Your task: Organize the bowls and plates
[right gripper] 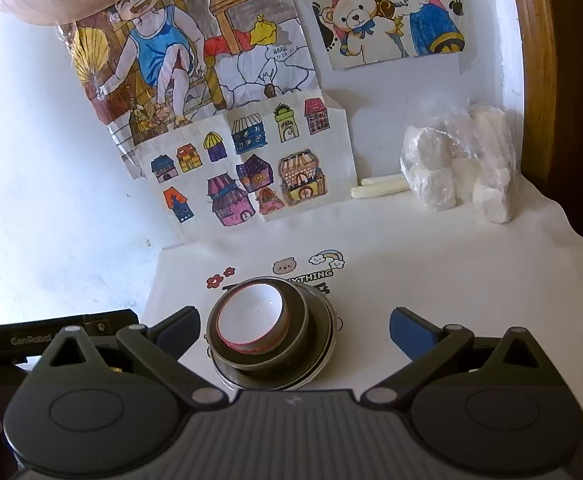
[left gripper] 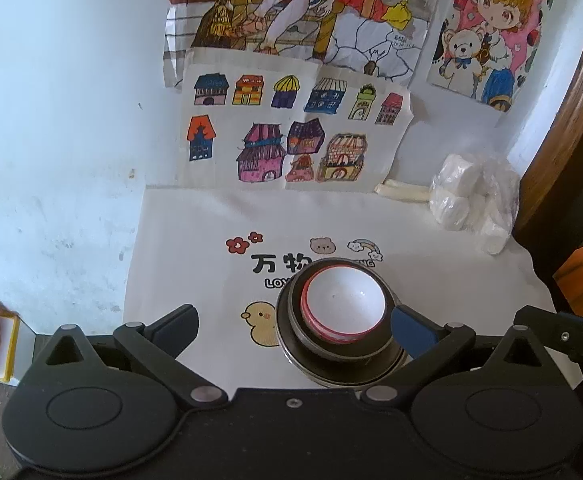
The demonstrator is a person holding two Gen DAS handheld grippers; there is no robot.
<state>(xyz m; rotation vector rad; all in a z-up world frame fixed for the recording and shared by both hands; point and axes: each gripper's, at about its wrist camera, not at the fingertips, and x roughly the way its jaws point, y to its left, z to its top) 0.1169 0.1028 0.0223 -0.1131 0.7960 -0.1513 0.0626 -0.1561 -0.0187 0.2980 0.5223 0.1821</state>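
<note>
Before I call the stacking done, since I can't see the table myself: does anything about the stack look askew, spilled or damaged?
Slightly askew. The white bowl with a red rim sits nested in a dark bowl on metal plates, but both bowls sit off-centre, toward the stack's left side in the right wrist view. Nothing spilled or cracked. Both grippers are open, clear of it.

we look from two wrist cameras, each set just behind its own gripper and facing forward and down along the fingers toward the wall. the left wrist view sits close over the white printed table cloth (left gripper: 195,240), with the left gripper (left gripper: 295,330) filling the lower edge and the stacked bowls (left gripper: 341,320) just ahead, right of centre. the right wrist view looks from further right, its right gripper (right gripper: 295,330) low in frame and the same stacked bowls (right gripper: 271,332) left of centre. both views share the house drawings (left gripper: 287,136) (right gripper: 247,160) and the plastic bag (left gripper: 475,200) (right gripper: 459,164).
</note>
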